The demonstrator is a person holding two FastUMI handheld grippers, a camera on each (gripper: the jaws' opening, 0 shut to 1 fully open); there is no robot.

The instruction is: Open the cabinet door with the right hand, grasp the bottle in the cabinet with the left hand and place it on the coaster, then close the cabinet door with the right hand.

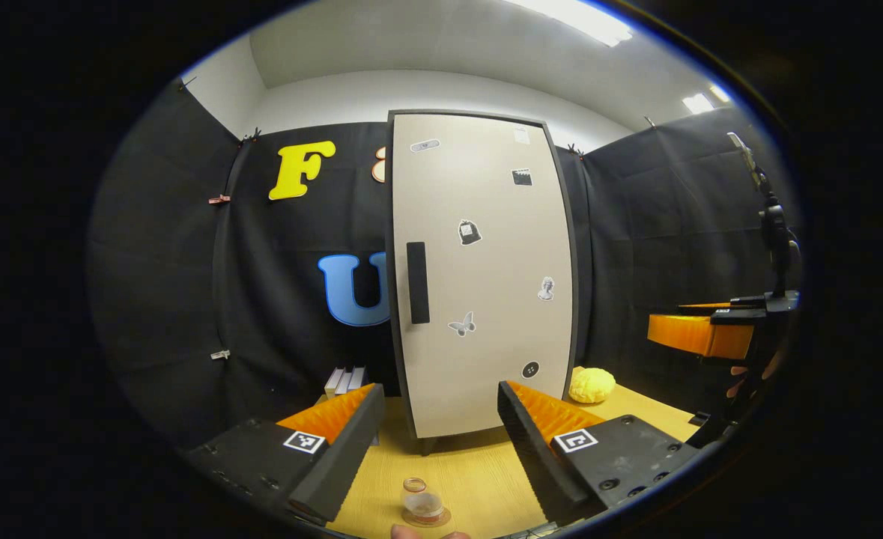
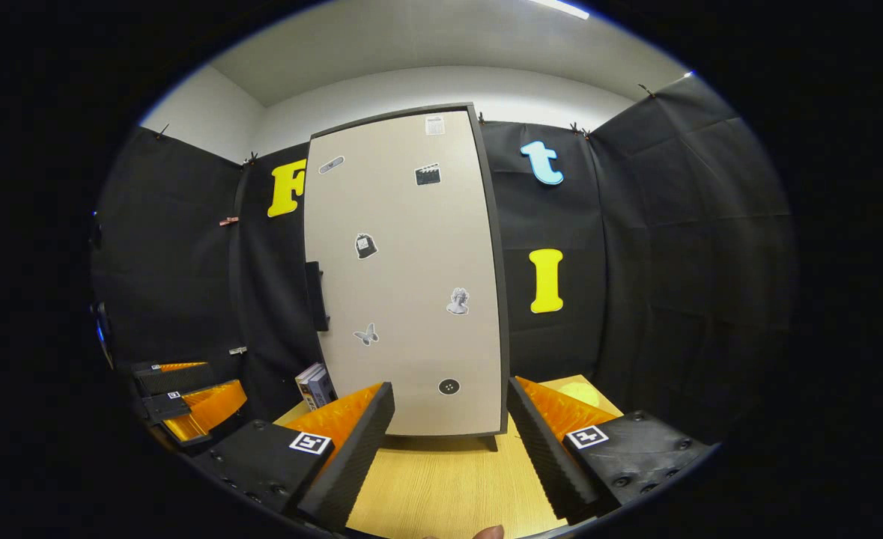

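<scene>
The tall beige cabinet [image 1: 478, 277] stands on the wooden table [image 1: 486, 471] with its door shut and a dark handle [image 1: 417, 282] at the door's left edge. A small clear bottle [image 1: 420, 500] stands upright on a round coaster [image 1: 428, 517] near the table's front edge. My left gripper [image 1: 440, 389] is open above and behind the bottle, touching nothing. My right gripper [image 2: 450, 385] is open in front of the cabinet [image 2: 411, 277], apart from the handle [image 2: 316, 296]. In the left gripper view the right gripper [image 1: 699, 333] shows at the far right, held by a hand [image 1: 748, 378].
A yellow soft lump [image 1: 591, 384] lies right of the cabinet. Several books [image 1: 345, 380] stand left of it. A dark camera stand [image 1: 774, 224] rises at the right. Black cloth walls close the booth. The left gripper [image 2: 186, 404] shows at the far left of the right gripper view.
</scene>
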